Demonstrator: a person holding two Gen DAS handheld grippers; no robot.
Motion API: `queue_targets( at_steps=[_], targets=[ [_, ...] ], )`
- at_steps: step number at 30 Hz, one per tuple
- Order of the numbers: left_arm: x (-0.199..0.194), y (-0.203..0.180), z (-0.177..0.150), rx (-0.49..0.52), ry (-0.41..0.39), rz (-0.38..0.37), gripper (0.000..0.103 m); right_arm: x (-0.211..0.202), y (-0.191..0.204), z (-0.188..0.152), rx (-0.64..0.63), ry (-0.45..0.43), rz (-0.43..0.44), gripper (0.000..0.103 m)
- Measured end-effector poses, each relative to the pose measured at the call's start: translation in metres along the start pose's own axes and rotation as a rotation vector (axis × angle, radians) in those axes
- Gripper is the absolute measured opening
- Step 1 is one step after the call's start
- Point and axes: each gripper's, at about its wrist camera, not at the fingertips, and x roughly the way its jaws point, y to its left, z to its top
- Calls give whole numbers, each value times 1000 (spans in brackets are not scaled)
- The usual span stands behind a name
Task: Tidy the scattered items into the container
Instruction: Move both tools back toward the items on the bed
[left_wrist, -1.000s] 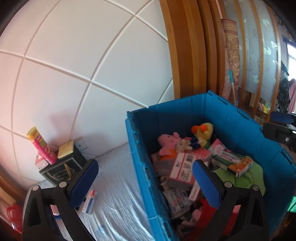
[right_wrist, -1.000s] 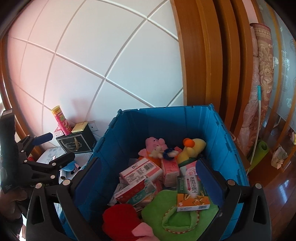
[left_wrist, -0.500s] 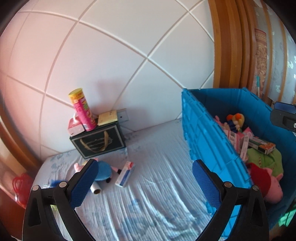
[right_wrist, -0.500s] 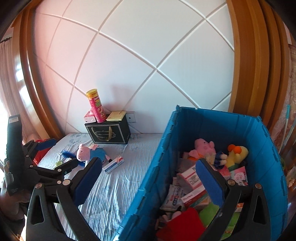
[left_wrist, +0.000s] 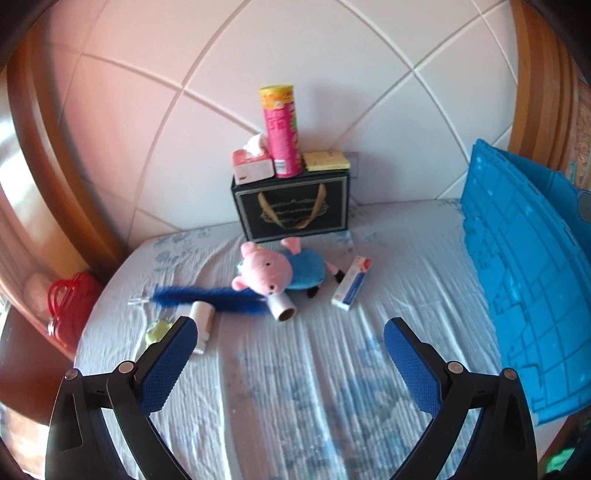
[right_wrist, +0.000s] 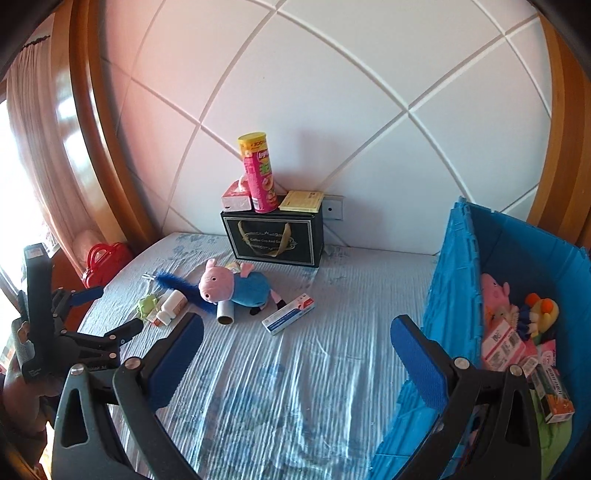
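Note:
A pink pig plush in a blue shirt lies on the bed beside a blue feather, a cardboard tube, a white and blue box and a small bottle. The blue crate stands at the right, holding toys and boxes. My left gripper hovers open and empty above the bed in front of the plush; it also appears at the left in the right wrist view. My right gripper is open and empty, near the crate's left wall.
A black gift box against the headboard carries a pink snack can, a tissue pack and a yellow pad. A red bag sits off the bed's left edge. A green scrap lies by the bottle.
Both grippers have swung left, away from over the crate, and now face the scattered items on the bed. Both stay open and empty.

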Motion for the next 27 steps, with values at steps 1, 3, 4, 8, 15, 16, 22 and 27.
queue_targets(
  at_steps=[1, 3, 4, 8, 15, 16, 22, 27],
  targets=[
    [6, 11, -5, -4, 11, 7, 102, 10, 8, -1, 2, 13, 4, 103],
    [18, 33, -16, -11, 29, 16, 102, 31, 23, -3, 9, 36, 8, 103],
    [25, 43, -21, -14, 35, 19, 102, 42, 30, -5, 11, 48, 8, 103],
    [61, 76, -42, -13, 54, 21, 102, 91, 53, -15, 21, 95, -6, 103],
    [143, 123, -73, 3, 36, -6, 102, 190, 69, -41, 57, 169, -72, 103],
    [155, 128, -76, 6, 32, -11, 102, 204, 71, -47, 49, 180, -86, 103],
    [225, 152, -93, 15, 39, -20, 102, 272, 78, -81, 41, 251, -124, 103],
    [267, 157, -99, 48, 50, -20, 100, 306, 80, -95, 49, 268, -143, 103]
  ],
)
